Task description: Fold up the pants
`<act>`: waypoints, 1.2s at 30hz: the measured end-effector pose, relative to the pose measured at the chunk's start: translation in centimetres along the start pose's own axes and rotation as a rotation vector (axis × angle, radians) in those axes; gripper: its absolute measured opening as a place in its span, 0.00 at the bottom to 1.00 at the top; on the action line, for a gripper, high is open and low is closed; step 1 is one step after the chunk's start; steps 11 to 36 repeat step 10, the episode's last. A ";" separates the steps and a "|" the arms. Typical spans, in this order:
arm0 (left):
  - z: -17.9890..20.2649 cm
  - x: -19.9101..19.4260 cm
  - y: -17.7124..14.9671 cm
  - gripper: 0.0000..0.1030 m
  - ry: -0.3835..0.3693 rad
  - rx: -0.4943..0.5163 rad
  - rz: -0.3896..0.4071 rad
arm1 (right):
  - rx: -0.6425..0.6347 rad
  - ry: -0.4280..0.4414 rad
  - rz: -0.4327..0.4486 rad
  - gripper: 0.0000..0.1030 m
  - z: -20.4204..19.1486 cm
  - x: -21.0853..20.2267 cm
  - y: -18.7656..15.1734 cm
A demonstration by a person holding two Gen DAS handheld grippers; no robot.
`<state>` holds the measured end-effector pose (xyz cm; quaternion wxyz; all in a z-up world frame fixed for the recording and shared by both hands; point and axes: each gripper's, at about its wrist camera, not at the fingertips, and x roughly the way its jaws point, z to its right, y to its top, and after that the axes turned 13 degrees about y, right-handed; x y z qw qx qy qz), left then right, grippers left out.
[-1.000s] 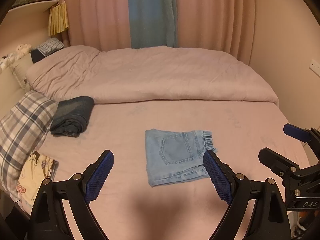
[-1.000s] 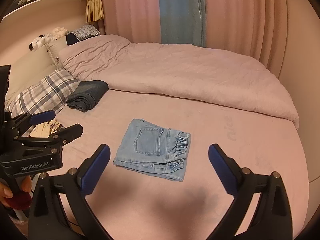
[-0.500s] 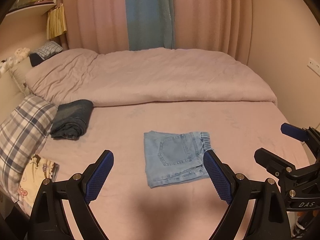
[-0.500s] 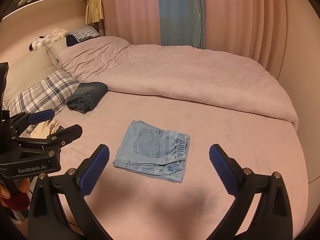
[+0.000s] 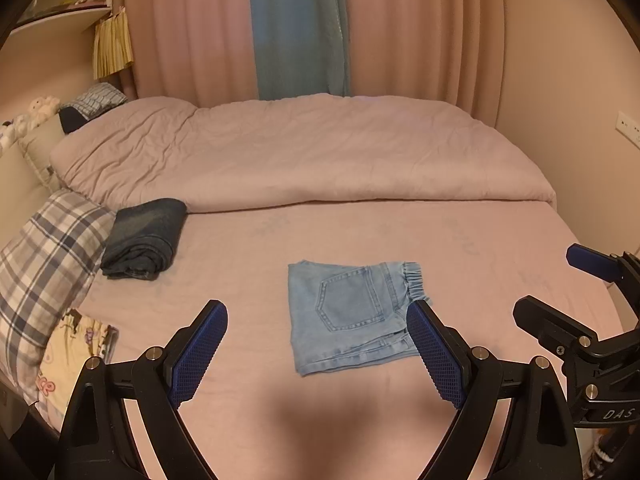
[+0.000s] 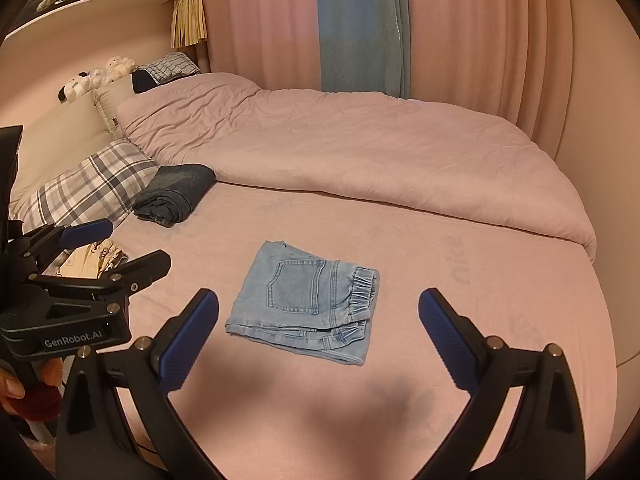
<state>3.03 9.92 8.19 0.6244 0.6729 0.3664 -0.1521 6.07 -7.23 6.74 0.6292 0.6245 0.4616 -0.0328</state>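
Pants: the light-blue jeans [image 5: 352,316] lie on the pink bed sheet [image 5: 480,240], already folded into a compact, roughly square bundle, back pocket up.
Waistband: the gathered elastic edge [image 6: 362,292] faces the right side of the bed; the folded layers stack at the near edge.
Long axis: hardly any left; the bundle is about as wide as it is deep, and in the right wrist view it sits slightly turned.
Left claw: the left gripper [image 5: 318,354] has its jaws spread wide and holds nothing; it hangs above the sheet, apart from the cloth.
Right claw: the right gripper [image 6: 320,338] is likewise spread wide and empty, clear of the cloth.
Direction from claws: the jeans lie straight ahead of both and a little below, framed between each pair of blue pads [image 5: 200,348].
Nearer hand: the left one looks marginally closer, its right pad overlapping the bundle's near right corner in its own view; I cannot tell the true gap.
Stage, as I judge it: the folding looks done; what may remain is moving the bundle.
Likely destination: the folded dark jeans [image 5: 144,240] sit well to the left, beside the plaid pillow [image 5: 44,264].
Risk: lifting by one edge could let the stacked layers slide open.
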 end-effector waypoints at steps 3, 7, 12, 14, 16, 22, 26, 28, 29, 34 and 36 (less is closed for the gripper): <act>-0.1 0.1 0.0 0.88 -0.002 0.001 0.000 | 0.003 -0.001 -0.002 0.98 0.1 0.1 0.0; -0.1 0.1 0.0 0.88 0.005 -0.002 0.008 | -0.002 -0.002 -0.003 0.98 0.2 0.1 0.1; -0.2 0.3 -0.1 0.88 -0.001 -0.004 0.001 | -0.004 -0.001 -0.004 0.98 0.0 0.1 0.0; -0.2 0.3 -0.1 0.88 -0.001 -0.004 0.001 | -0.004 -0.001 -0.004 0.98 0.0 0.1 0.0; -0.2 0.3 -0.1 0.88 -0.001 -0.004 0.001 | -0.004 -0.001 -0.004 0.98 0.0 0.1 0.0; -0.2 0.3 -0.1 0.88 -0.001 -0.004 0.001 | -0.004 -0.001 -0.004 0.98 0.0 0.1 0.0; -0.2 0.3 -0.1 0.88 -0.001 -0.004 0.001 | -0.004 -0.001 -0.004 0.98 0.0 0.1 0.0; -0.2 0.3 -0.1 0.88 -0.001 -0.004 0.001 | -0.004 -0.001 -0.004 0.98 0.0 0.1 0.0; -0.2 0.3 -0.1 0.88 -0.001 -0.004 0.001 | -0.004 -0.001 -0.004 0.98 0.0 0.1 0.0; -0.2 0.3 -0.1 0.88 -0.001 -0.004 0.001 | -0.004 -0.001 -0.004 0.98 0.0 0.1 0.0; -0.2 0.3 -0.1 0.88 -0.001 -0.004 0.001 | -0.004 -0.001 -0.004 0.98 0.0 0.1 0.0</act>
